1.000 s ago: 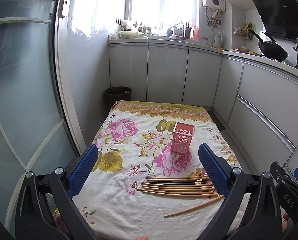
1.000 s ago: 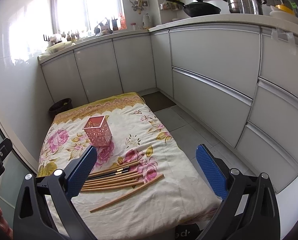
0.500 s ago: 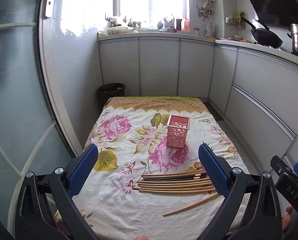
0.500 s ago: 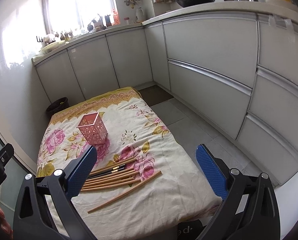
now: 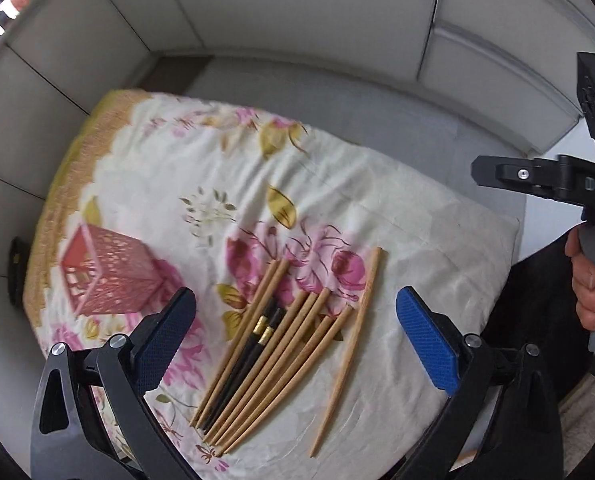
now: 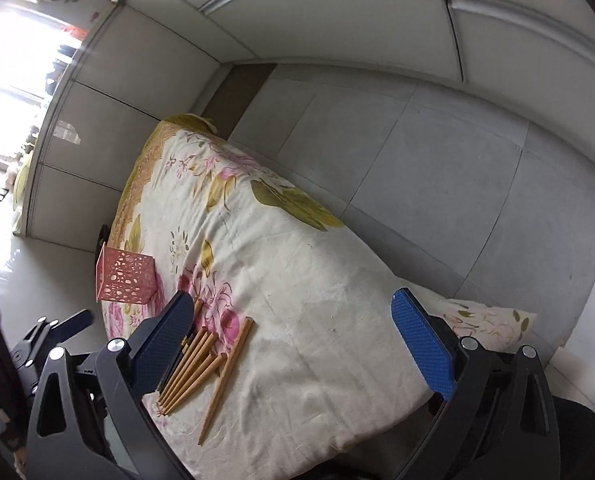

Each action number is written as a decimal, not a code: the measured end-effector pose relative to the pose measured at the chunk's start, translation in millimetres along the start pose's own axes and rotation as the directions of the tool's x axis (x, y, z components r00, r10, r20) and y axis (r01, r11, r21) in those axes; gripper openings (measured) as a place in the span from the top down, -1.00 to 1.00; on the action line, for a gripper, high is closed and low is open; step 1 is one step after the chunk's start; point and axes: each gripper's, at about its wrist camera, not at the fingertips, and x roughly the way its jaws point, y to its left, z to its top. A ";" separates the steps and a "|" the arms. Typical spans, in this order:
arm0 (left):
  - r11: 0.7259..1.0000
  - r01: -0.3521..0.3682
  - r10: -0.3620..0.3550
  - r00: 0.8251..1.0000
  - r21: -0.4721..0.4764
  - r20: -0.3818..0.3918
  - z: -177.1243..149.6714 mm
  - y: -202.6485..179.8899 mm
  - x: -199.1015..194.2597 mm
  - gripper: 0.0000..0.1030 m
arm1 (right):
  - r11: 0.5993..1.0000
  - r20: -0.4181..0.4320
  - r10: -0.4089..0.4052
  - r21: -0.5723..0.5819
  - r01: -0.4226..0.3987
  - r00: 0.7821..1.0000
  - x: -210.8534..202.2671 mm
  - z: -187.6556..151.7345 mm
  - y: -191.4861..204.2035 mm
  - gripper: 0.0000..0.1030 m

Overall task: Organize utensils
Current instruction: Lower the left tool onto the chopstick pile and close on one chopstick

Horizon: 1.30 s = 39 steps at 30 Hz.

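Note:
A bundle of several wooden chopsticks with a black pair among them lies on the floral cloth, and one wooden chopstick lies apart to its right. A pink perforated holder stands upright to their left. My left gripper is open and empty, hovering above the bundle. My right gripper is open and empty, above the cloth to the right of the chopsticks; its left finger hides part of them. The holder also shows in the right wrist view.
The floral cloth covers a low table; its edges drop to a grey tiled floor. White cabinet fronts run behind. The hand holding the right gripper's handle shows at the right of the left wrist view.
Both grippers have tilted down and rolled, moving closer over the table. The chopsticks now lie right under the left gripper. The holder and chopsticks have not moved.

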 end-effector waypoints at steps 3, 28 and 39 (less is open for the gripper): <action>0.998 0.045 -0.038 0.984 0.035 -0.176 19.5 6.7 49.2 -0.86 | 0.997 -0.081 0.045 0.061 -0.040 0.996 15.8 6.3 -8.9 -0.87; 0.985 0.142 -0.104 0.945 0.102 -0.309 -9.6 74.0 92.1 0.42 | 0.995 -0.258 0.090 -0.024 -0.100 0.962 59.2 -7.4 28.7 -0.87; 0.965 0.240 -0.200 0.934 0.107 -0.296 -29.0 69.9 103.6 0.57 | 0.991 -0.284 0.082 -0.077 -0.108 0.955 64.3 -13.2 43.2 -0.87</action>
